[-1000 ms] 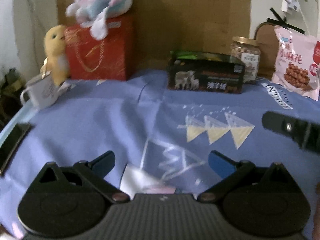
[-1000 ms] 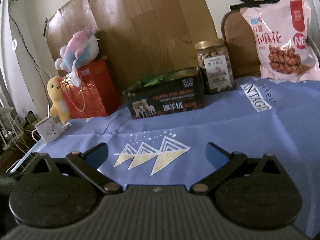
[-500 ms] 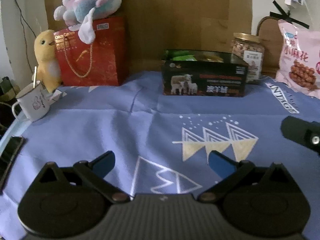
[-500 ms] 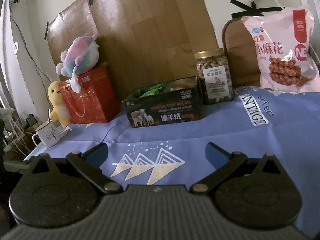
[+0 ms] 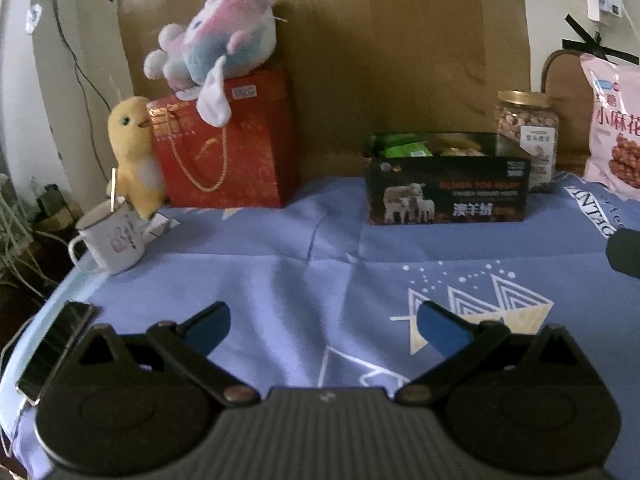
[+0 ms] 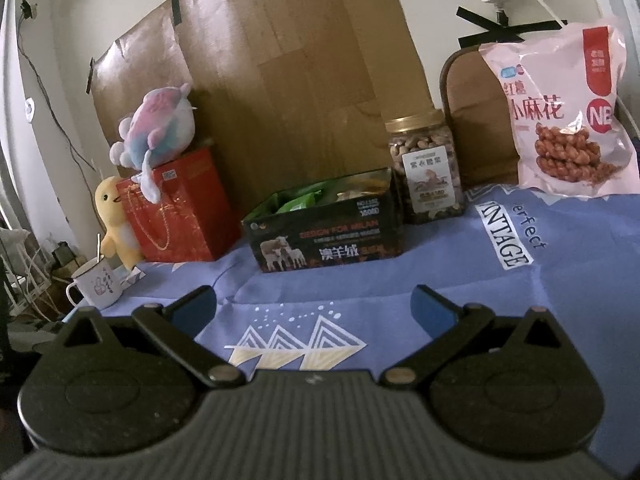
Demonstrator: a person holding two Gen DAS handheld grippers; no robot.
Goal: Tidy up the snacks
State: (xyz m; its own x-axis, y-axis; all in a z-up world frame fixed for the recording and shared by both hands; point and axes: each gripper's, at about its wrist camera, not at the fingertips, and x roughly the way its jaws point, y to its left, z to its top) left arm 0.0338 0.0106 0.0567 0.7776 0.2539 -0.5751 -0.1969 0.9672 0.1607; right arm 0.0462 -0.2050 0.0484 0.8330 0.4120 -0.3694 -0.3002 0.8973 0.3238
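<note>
A: Snacks already fill the black box (image 6: 326,226) at frame centre; the nut jar (image 6: 426,168) and pink bag (image 6: 560,112), upper right, stand outside it.

B: Claws?

A: Left claw (image 5: 322,326) and right claw (image 6: 314,306) both gape empty above the table (image 6: 560,280). Organizing looks partly done.

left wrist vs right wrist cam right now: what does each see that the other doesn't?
Left wrist only: a dark phone at the table's left edge, and a black part, probably the other gripper, at the right border.

Right wrist only: the whole pink snack bag, and the wall plug above it.

Both: black snack box, nut jar, red gift bag, plush toys, mug, blue cloth, open empty jaws.
</note>
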